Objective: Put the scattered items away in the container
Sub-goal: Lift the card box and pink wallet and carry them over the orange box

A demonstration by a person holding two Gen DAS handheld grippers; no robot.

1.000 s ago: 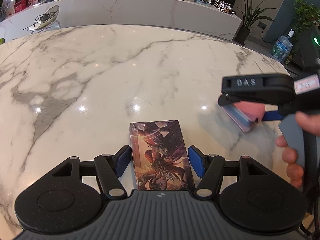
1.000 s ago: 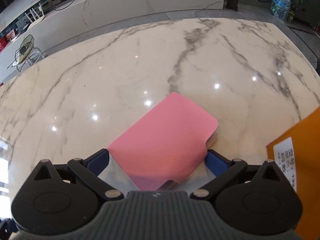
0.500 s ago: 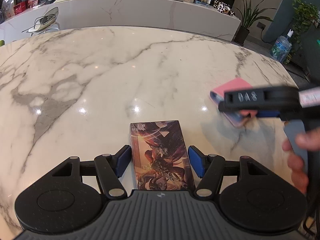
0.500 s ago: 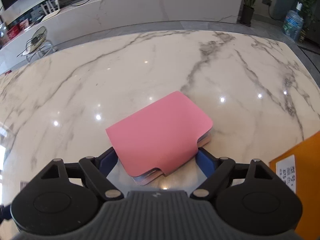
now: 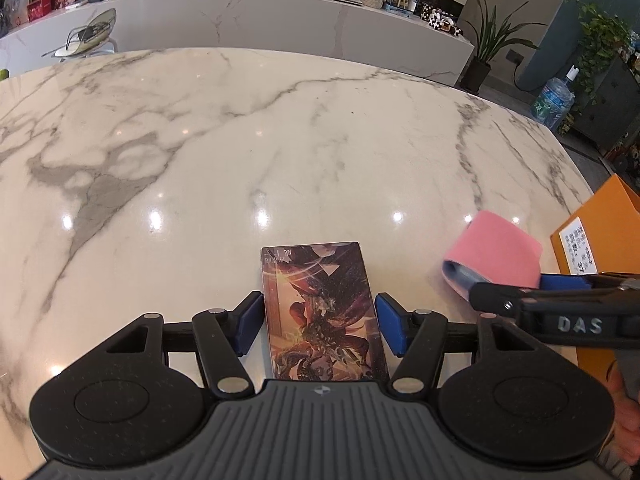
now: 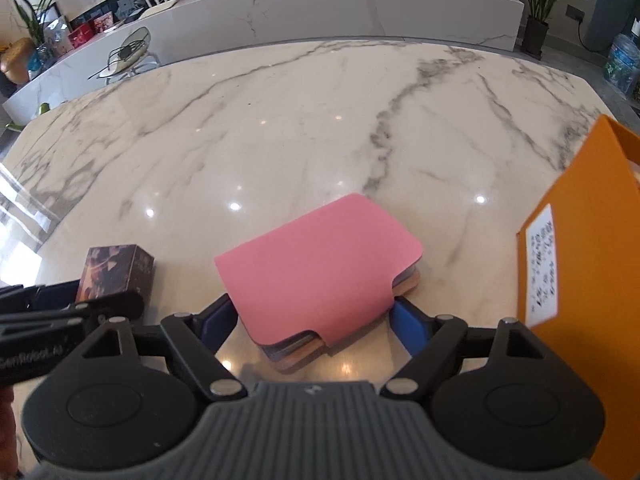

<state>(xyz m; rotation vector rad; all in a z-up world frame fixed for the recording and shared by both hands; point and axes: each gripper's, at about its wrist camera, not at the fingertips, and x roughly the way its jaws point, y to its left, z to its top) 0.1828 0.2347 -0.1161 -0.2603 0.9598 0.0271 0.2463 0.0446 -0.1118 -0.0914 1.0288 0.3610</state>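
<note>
1. White marble table with grey veins [image 5: 280, 152]: everything sits on it; take it as the landmark. Polished surface, so items will probably slide if nudged.
2. Tall orange cardboard container [image 6: 580, 280]: at the table's right edge, white label facing in. This is the drop target; its opening isn't clearly shown, so check it before releasing.
3. Pink-covered stack of coloured cards [image 6: 320, 268]: on the table just left of the container, between the right gripper [image 6: 312, 316] jaws. The blue pads look to be touching its sides; can't tell if it's actually clamped. Squeeze square on the full stack or lower sheets will likely fan out. Lift clear of the container wall, then lower in.
4. Dark illustrated card box [image 5: 322, 316]: on the table's near side, left of the pink stack. Left gripper [image 5: 320, 322] jaws are apart, straddling it with a gap each side. Centre before closing.
</note>
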